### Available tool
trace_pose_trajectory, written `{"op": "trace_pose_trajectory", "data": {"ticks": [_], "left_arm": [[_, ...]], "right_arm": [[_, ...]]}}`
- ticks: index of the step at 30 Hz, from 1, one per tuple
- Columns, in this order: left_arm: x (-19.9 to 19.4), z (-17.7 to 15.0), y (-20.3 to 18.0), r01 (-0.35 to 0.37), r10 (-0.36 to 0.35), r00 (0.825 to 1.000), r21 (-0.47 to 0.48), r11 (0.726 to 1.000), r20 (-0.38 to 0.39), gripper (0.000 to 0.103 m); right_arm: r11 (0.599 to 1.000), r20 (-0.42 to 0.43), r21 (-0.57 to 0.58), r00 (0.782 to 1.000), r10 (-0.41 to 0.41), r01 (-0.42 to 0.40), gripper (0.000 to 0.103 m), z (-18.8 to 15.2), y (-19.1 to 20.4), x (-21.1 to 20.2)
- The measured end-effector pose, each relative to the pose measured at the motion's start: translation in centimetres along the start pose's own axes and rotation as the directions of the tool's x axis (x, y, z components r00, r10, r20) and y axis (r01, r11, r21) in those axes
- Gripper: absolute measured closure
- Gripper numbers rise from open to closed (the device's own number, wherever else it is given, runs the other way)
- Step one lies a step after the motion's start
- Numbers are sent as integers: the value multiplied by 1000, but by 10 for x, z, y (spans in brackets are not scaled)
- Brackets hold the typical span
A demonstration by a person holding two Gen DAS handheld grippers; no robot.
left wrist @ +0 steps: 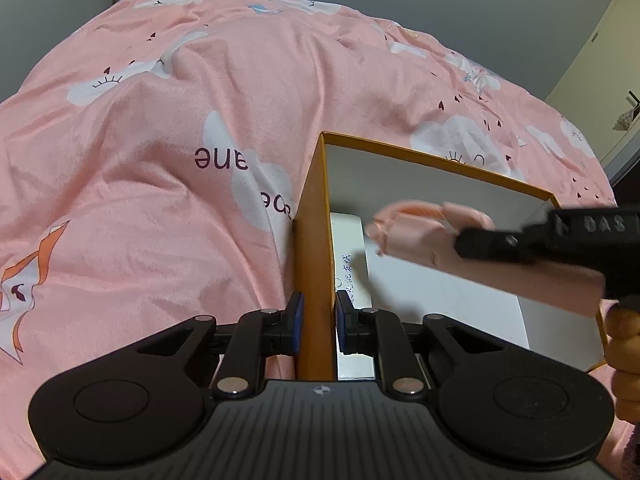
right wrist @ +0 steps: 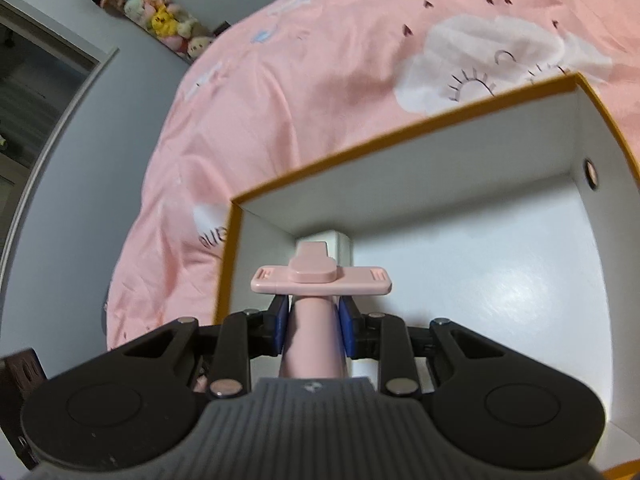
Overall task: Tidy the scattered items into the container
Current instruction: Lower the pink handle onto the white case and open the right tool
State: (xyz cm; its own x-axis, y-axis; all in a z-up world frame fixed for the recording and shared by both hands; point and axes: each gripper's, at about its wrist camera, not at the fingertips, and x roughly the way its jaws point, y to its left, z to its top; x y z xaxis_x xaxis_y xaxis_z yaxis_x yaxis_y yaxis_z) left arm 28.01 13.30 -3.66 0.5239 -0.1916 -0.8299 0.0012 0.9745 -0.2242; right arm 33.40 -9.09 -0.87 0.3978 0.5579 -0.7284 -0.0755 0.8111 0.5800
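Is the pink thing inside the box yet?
Nearly: the pink tool hangs over the open box, shut in the right gripper, not yet lying on the floor.

Dim indoor light, fisheye warp, some motion blur.

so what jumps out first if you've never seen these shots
The orange box with white insides sits on a pink cloud-print bedspread that fills most of both views. The left hand-held gripper is shut on the box's wall, while the right hand-held gripper holds a pink gadget over the box's inside. A row of plush toys hangs on the wall behind.
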Motion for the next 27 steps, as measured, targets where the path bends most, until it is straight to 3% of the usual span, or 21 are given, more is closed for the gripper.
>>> {"op": "trace_pose_trajectory", "data": {"ticks": [8,17,27], "left_arm": [[1,-1,4,21,-21,1000,-13,1000,-2,84],[4,-2,7,39,-40,999,-24,999,-3,85],[7,-2,7,28,-29,1000,-23,999,-9,85]], "right_arm": [[1000,70,-23,998,-8,10,74,0,22,37],[998,-47,54,999,21,-19,74,-12,14,65],[996,-120,91,992,34,-23,73,-23,13,90]]}}
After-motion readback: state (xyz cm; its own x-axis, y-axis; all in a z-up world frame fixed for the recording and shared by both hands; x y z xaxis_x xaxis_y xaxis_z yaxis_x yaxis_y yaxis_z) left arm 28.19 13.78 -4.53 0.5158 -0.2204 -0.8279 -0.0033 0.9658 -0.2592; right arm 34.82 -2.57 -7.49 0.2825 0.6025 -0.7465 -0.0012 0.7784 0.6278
